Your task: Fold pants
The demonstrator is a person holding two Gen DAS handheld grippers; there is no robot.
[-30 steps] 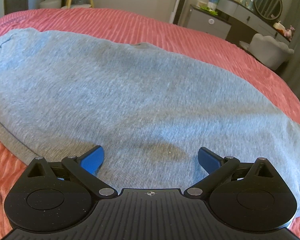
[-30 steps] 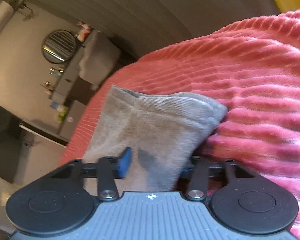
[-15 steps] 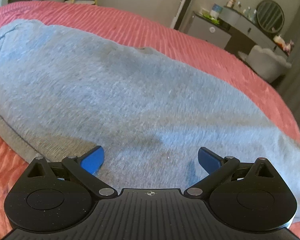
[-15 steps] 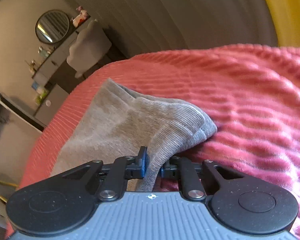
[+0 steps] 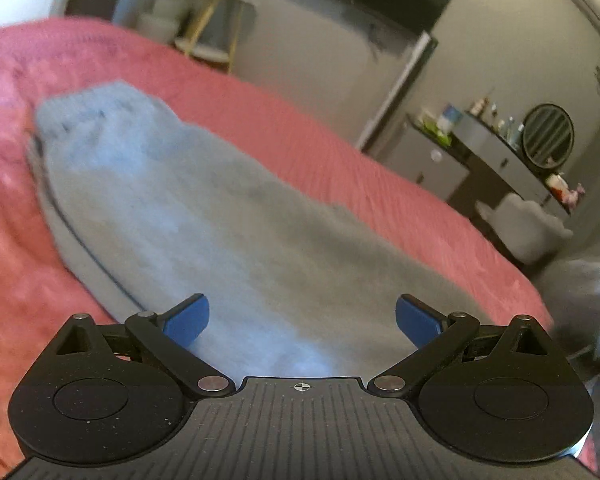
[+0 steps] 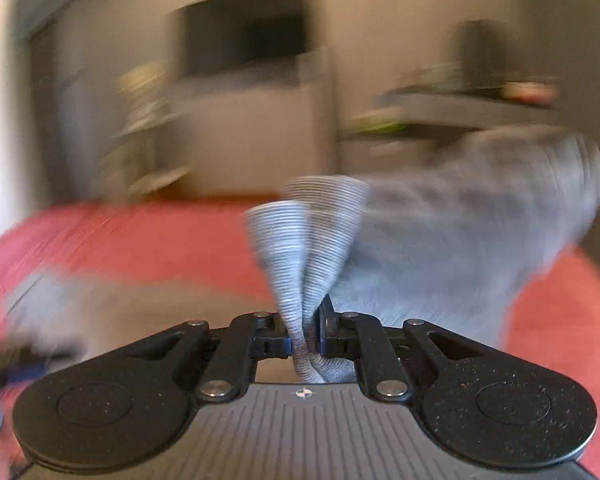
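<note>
Grey pants (image 5: 220, 220) lie stretched out on a red ribbed bedspread (image 5: 16, 264), running from the near middle to the far left. My left gripper (image 5: 302, 320) is open, its blue pads wide apart just above the near part of the pants, holding nothing. My right gripper (image 6: 305, 334) is shut on the ribbed cuff of the pants (image 6: 304, 248), which fans up out of the jaws; the leg (image 6: 440, 248) trails off to the right above the bed. The right wrist view is blurred by motion.
The bedspread (image 6: 152, 248) fills the lower part of both views. Beyond the bed stand a grey dresser with a round mirror (image 5: 548, 136), a white stool (image 5: 524, 228), a small wooden-legged side table (image 5: 216, 28) and a dark wall screen (image 6: 244, 28).
My right gripper closed on the cuff and lifted it off the bed, swinging round fast. My left gripper stayed open and pulled back and up, so more of the pants shows.
</note>
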